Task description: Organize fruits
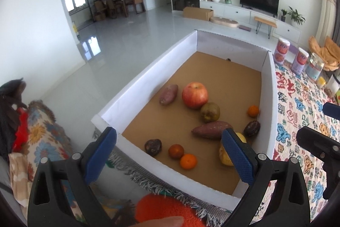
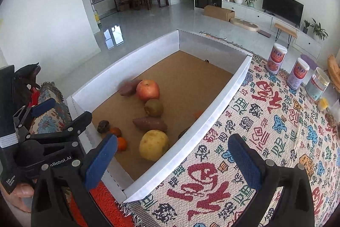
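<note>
- Both tongs hang spread wide with nothing between them: the left gripper point(image 1: 167, 154) over the box's near end, the right gripper point(image 2: 173, 154) over the patterned cloth point(image 2: 265, 120).
- Fruit sits in the white box point(image 1: 148, 78): apple point(image 1: 194, 95) at the far left, yellow pear point(image 2: 154, 145) nearest, oranges point(image 1: 188, 161) close by.

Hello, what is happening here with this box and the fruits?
A person holds a gripper in each hand above a white box on a patterned cloth. Both the left gripper and the right gripper are open and empty. In the box lie an apple, a pear, sweet potatoes, small oranges and other fruits. Nothing is being held now.
</note>
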The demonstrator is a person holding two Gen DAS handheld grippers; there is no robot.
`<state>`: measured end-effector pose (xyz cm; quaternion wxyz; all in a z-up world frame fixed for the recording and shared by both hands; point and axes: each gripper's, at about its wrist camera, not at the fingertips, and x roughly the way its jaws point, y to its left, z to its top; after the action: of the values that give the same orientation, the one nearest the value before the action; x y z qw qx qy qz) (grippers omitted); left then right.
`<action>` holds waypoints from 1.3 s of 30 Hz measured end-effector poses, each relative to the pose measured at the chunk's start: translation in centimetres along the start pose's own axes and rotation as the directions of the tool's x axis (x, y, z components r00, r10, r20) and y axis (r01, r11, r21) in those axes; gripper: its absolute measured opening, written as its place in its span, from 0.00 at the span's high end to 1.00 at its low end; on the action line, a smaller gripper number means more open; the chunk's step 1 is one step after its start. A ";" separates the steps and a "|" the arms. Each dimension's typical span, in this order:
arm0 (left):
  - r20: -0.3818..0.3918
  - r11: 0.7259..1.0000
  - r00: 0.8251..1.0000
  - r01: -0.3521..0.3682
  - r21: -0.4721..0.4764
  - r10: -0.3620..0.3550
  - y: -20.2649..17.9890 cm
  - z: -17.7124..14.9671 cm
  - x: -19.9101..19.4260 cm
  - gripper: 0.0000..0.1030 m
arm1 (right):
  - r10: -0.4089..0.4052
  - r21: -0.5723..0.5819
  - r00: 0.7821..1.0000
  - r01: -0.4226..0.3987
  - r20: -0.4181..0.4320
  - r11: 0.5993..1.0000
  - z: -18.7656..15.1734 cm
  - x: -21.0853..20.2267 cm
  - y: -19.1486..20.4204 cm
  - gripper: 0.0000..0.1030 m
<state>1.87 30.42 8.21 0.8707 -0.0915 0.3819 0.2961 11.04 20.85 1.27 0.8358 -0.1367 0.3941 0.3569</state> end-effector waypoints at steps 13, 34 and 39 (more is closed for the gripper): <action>-0.035 0.999 0.999 0.015 -0.034 -0.016 1.3 0.1 0.1 0.03 | -0.008 -0.033 1.000 0.007 -0.028 0.999 1.3 0.2 1.9 0.00; -0.060 0.999 0.998 -0.003 -0.050 0.000 2.3 0.2 0.6 0.03 | -0.033 -0.075 0.997 0.028 -0.068 0.997 1.7 1.0 3.4 0.00; -0.040 0.999 0.999 -0.019 -0.039 0.017 2.3 0.2 0.0 0.03 | -0.043 -0.089 0.998 0.038 -0.054 0.995 1.6 0.5 3.7 0.00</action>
<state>0.66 32.39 8.48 0.8583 -0.1109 0.3940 0.3096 9.55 24.55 2.18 0.8248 -0.1914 0.3980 0.3530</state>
